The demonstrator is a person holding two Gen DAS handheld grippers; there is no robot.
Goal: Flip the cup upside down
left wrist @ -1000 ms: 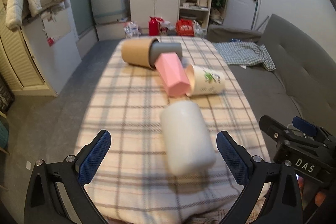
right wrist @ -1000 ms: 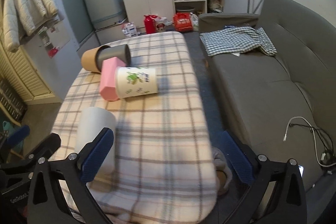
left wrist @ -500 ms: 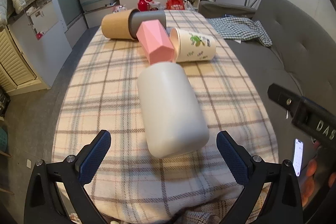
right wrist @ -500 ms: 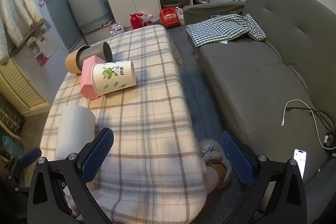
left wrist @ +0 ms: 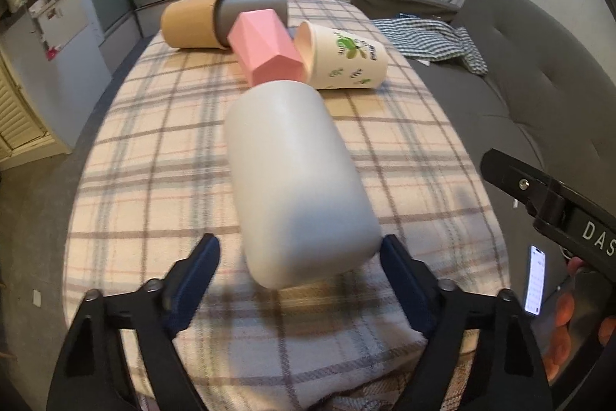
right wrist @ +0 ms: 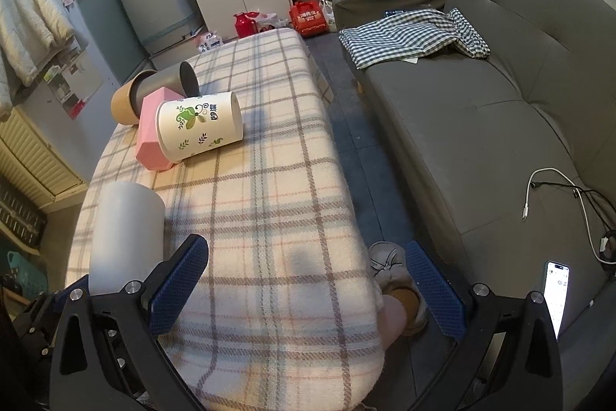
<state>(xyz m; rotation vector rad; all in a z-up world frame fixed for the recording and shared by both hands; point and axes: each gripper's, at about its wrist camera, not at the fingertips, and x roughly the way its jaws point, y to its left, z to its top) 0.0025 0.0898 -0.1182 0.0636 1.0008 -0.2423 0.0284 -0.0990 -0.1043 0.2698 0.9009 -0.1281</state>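
The white cup (left wrist: pixel 296 180) lies on its side on the plaid surface (left wrist: pixel 154 149), its closed end between the spread left claw (left wrist: pixel 300 272) fingers at 6 o'clock. The right claw (right wrist: pixel 308 280) hangs spread, empty. Smooth and round, the cup could roll or squirt free if pinched off-center.

Two hand-held grippers, both with jaws spread wide.

The left gripper (left wrist: pixel 296 262) is held low and points forward, its two blue-padded fingers (left wrist: pixel 194 274) parted on either side of the near end of a white cup (left wrist: pixel 292 180), the right pad just beside the cup wall, the left pad apart from it; the right gripper (right wrist: pixel 308 280) sits to the right of the left one, its black body visible at the right edge of the left wrist view, its blue pads (right wrist: pixel 433 289) equally wide apart with nothing between them.
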